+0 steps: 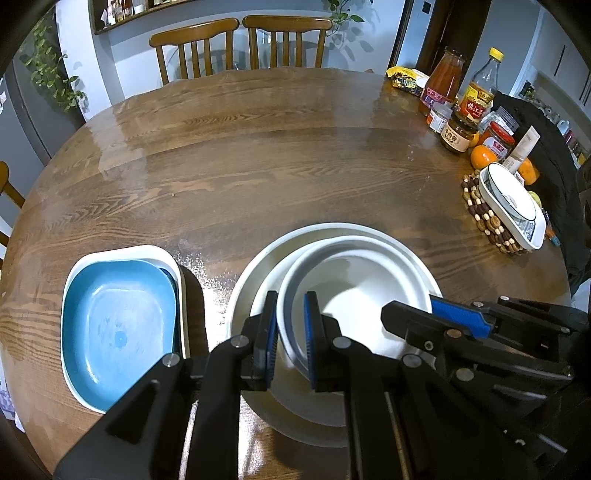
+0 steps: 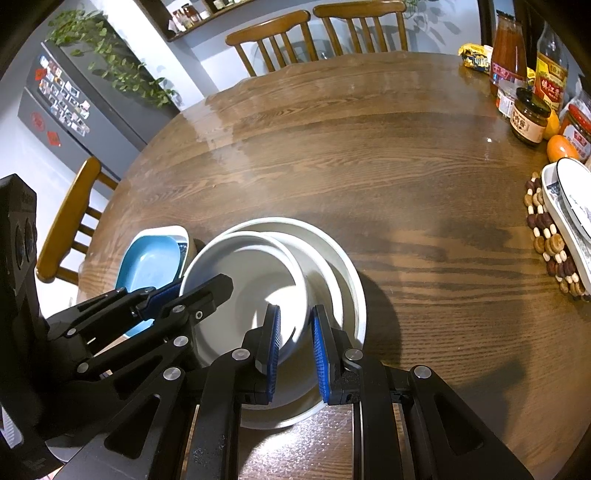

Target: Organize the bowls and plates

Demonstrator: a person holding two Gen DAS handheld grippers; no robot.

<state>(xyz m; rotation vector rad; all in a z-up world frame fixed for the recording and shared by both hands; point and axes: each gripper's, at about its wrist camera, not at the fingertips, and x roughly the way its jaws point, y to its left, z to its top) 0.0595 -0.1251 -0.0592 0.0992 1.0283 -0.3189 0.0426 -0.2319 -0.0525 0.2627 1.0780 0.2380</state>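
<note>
Round wooden dining table in a kitchen-dining room.

The table (image 1: 258, 155) is dark brown with strong grain and a glossy sheen that catches pale light toward its far side. Two slat-backed wooden chairs (image 1: 240, 44) stand side by side at the far edge, and another chair (image 2: 70, 221) stands at the left. Behind them the wall (image 1: 129, 70) is pale blue-grey. A dark shelf (image 1: 122, 11) of bottles hangs high on it. Trailing green plants (image 2: 110, 59) hang over a dark grey fridge (image 2: 70, 110) covered with photos and magnets. A dark doorway (image 1: 417, 33) opens at the right.
</note>
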